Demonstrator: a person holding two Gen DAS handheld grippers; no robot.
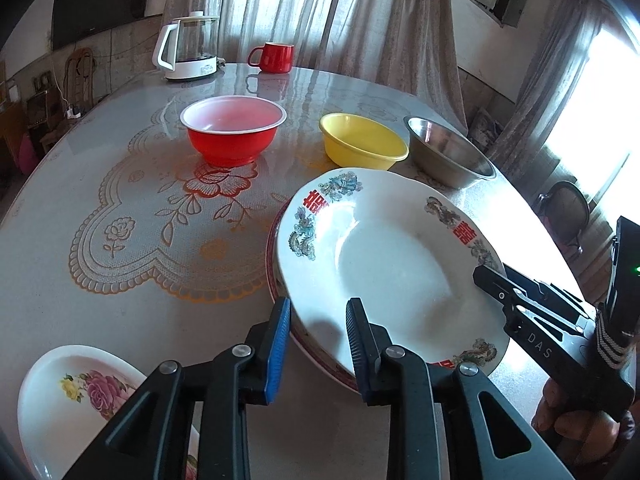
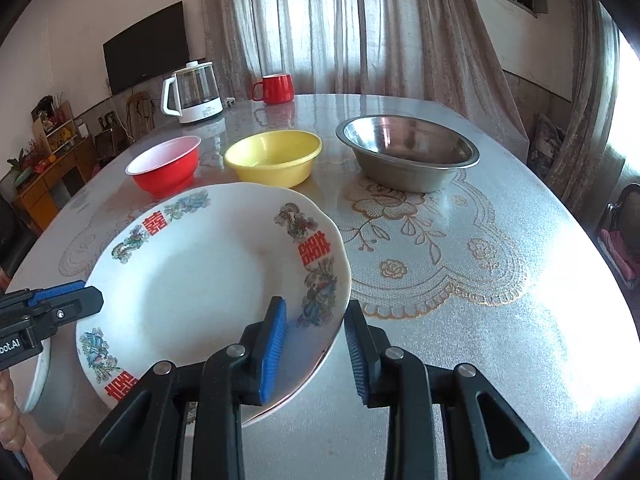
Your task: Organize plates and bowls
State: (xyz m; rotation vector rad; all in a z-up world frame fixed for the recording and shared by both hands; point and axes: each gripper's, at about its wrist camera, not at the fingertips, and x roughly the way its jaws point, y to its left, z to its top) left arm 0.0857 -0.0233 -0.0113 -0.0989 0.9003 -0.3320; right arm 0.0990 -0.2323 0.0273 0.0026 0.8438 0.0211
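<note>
The bench (image 2: pixel 500 320) is glossy, so a dropped dish would slide. The dragon plate (image 2: pixel 208 280) sits on a red-rimmed plate (image 1: pixel 276 280), overhanging it; a nudge from either side could tip it off. The steel bowl (image 2: pixel 408 152), yellow bowl (image 2: pixel 276 156) and red bowl (image 2: pixel 168 168) wait behind. The left gripper (image 1: pixel 318 344) and right gripper (image 2: pixel 316 344) straddle opposite rims, jaws spread, gripping nothing; uneven closing could chip the edge.

Both hand-held grippers, L (image 1: pixel 318 344) & R (image 2: pixel 316 346), jaws apart.
</note>
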